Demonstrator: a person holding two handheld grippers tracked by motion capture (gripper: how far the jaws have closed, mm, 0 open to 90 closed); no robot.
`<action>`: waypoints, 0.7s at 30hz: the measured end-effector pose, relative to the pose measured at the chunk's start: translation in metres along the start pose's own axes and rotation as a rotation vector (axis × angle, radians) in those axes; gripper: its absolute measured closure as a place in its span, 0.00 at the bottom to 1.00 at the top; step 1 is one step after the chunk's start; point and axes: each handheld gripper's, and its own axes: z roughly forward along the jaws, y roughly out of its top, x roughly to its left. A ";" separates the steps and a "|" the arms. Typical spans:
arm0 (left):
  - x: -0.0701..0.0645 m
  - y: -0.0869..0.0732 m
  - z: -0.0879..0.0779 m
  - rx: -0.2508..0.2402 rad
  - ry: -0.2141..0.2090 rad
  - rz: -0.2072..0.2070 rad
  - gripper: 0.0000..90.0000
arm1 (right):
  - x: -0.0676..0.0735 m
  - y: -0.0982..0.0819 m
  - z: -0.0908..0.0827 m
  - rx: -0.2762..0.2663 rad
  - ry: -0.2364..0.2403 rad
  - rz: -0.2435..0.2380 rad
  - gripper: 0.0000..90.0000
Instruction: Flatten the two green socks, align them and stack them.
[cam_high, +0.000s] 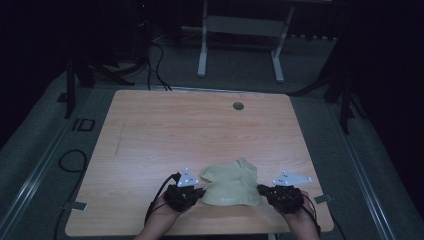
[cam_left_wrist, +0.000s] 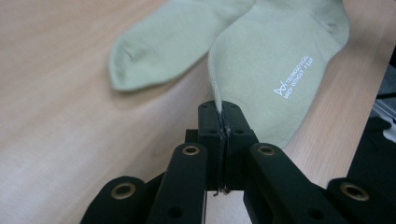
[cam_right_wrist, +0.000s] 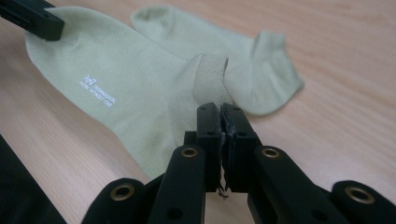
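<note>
A pale green sock with small white print (cam_high: 231, 191) (cam_left_wrist: 275, 60) (cam_right_wrist: 112, 70) lies near the table's front edge, partly lifted at both ends. A second matching sock (cam_high: 235, 169) (cam_left_wrist: 163, 44) (cam_right_wrist: 261, 70) lies under and behind it. My left gripper (cam_high: 202, 191) (cam_left_wrist: 223, 112) is shut on the printed sock's toe-end edge. Over on the other side, my right gripper (cam_high: 260, 189) (cam_right_wrist: 219, 112) is shut on its ribbed cuff. In the right gripper view, the left gripper's black jaw tip (cam_right_wrist: 35, 21) sits at the sock's far end.
The wooden table (cam_high: 175, 130) has a round cable hole (cam_high: 238, 106) at the back middle. Its front edge runs just below my hands. Cables (cam_high: 72, 160) lie on the grey floor to the left, and a white stand (cam_high: 240, 30) is behind the table.
</note>
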 end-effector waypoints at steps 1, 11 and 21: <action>0.002 0.003 0.000 0.000 0.003 0.001 0.98 | -0.002 0.006 -0.001 -0.013 -0.008 -0.001 0.96; 0.016 0.022 0.009 -0.006 0.024 0.009 0.98 | -0.017 0.029 0.004 -0.031 -0.032 0.007 0.96; 0.032 0.038 0.016 0.001 0.026 0.019 0.98 | -0.032 0.052 0.015 -0.039 -0.054 0.023 0.96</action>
